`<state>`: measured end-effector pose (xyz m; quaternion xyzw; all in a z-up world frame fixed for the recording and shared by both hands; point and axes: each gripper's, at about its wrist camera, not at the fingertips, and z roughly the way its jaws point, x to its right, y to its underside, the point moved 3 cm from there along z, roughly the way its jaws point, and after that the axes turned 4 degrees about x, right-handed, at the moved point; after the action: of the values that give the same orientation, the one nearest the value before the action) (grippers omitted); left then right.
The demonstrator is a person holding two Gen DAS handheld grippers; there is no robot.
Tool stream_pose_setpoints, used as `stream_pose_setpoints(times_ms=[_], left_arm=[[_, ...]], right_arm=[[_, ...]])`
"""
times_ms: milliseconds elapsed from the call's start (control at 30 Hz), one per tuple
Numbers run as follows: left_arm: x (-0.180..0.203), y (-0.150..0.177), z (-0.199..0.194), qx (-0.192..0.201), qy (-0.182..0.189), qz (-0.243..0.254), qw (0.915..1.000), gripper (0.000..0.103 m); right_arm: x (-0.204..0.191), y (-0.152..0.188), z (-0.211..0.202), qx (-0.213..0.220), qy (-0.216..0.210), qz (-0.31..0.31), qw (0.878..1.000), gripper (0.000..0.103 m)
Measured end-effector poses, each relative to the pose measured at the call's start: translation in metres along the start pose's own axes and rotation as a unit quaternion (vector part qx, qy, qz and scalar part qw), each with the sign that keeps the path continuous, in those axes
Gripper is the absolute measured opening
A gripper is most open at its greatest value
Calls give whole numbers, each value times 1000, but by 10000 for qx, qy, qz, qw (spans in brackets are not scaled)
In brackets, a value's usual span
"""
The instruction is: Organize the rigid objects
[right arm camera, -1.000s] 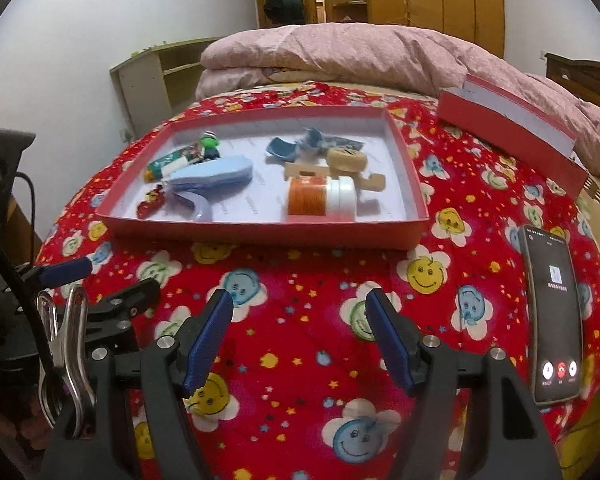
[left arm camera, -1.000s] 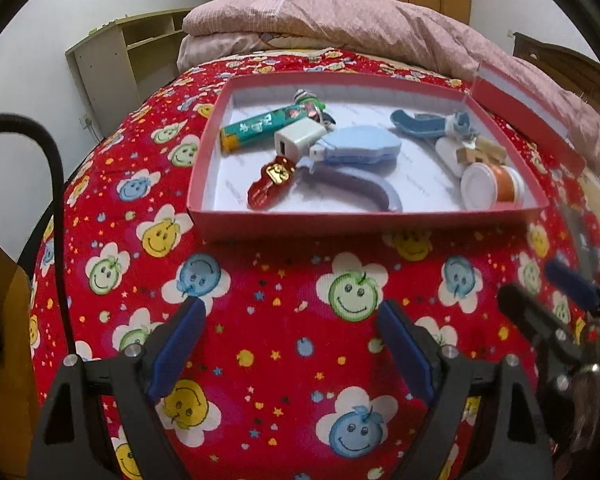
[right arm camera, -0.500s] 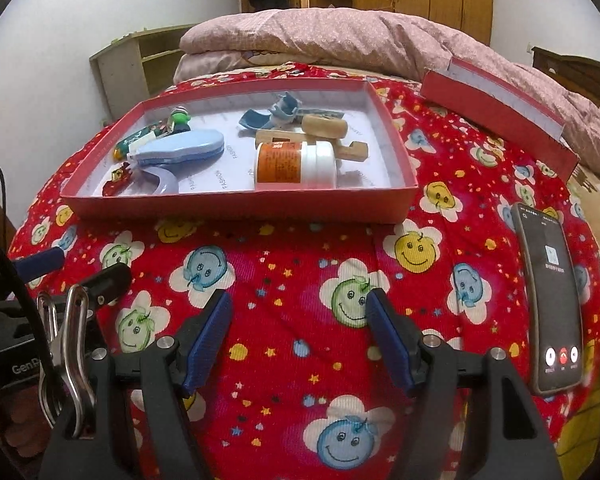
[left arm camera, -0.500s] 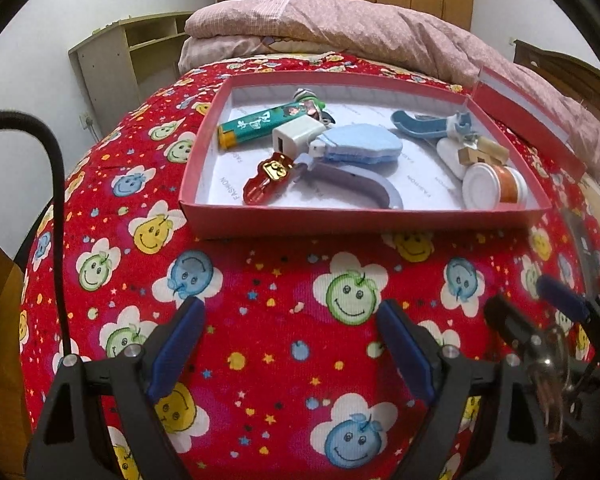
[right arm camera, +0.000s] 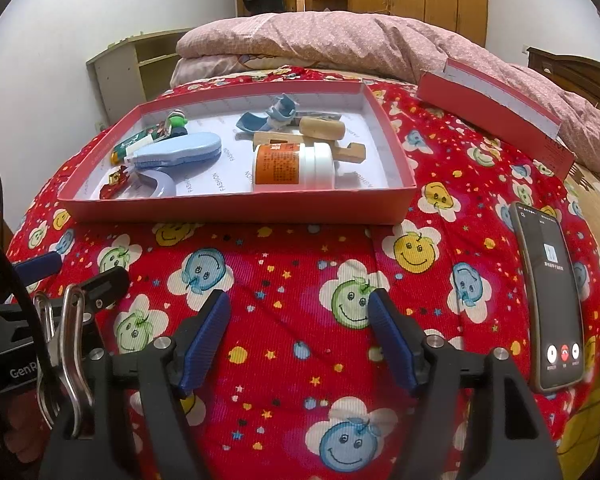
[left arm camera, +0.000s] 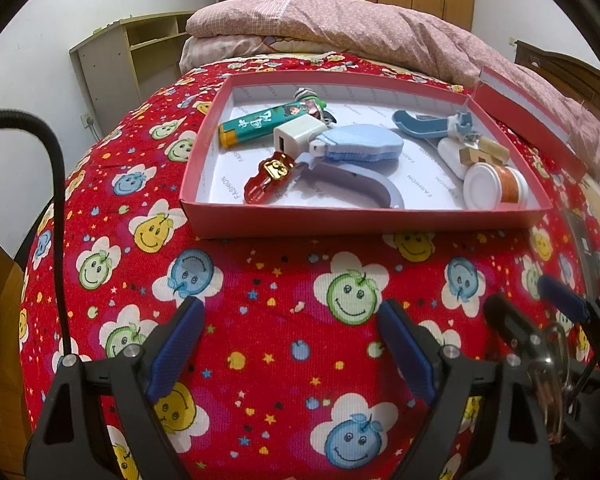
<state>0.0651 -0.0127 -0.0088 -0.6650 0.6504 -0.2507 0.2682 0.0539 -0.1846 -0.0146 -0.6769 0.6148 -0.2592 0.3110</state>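
Note:
A shallow red box [left arm camera: 340, 222] [right arm camera: 236, 210] lies on the red smiley-print bedspread. In it are a teal tube [left arm camera: 256, 126], a white charger [left arm camera: 294, 136], a blue tape dispenser [left arm camera: 360, 146] [right arm camera: 176, 156], a red charm [left arm camera: 268, 176], a blue scoop [left arm camera: 424, 124], wooden pieces [right arm camera: 322, 128] and an orange-labelled white jar [left arm camera: 494, 186] [right arm camera: 292, 166]. My left gripper [left arm camera: 292, 344] is open and empty, low over the bedspread in front of the box. My right gripper [right arm camera: 300, 336] is open and empty, also in front of the box.
The red box lid [right arm camera: 496, 114] [left arm camera: 532, 120] lies at the right rear. A phone [right arm camera: 550, 296] lies face up right of my right gripper. A pink quilt [left arm camera: 360, 36] is piled behind. A wooden shelf [left arm camera: 128, 60] stands at the left wall.
Both grippers have sunk lower and drawn slightly back, so the box appears flatter and higher in view. Both stay open and empty. Nothing in the box has moved.

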Motion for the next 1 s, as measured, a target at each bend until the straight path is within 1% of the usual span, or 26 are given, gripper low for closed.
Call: stream_pose_setpoints(times_ms=[1000], left_arm=[[-5, 0, 4, -46, -85, -88, 9999, 95]], right_arm=[[0, 0, 0, 8, -2, 4, 10000, 74]])
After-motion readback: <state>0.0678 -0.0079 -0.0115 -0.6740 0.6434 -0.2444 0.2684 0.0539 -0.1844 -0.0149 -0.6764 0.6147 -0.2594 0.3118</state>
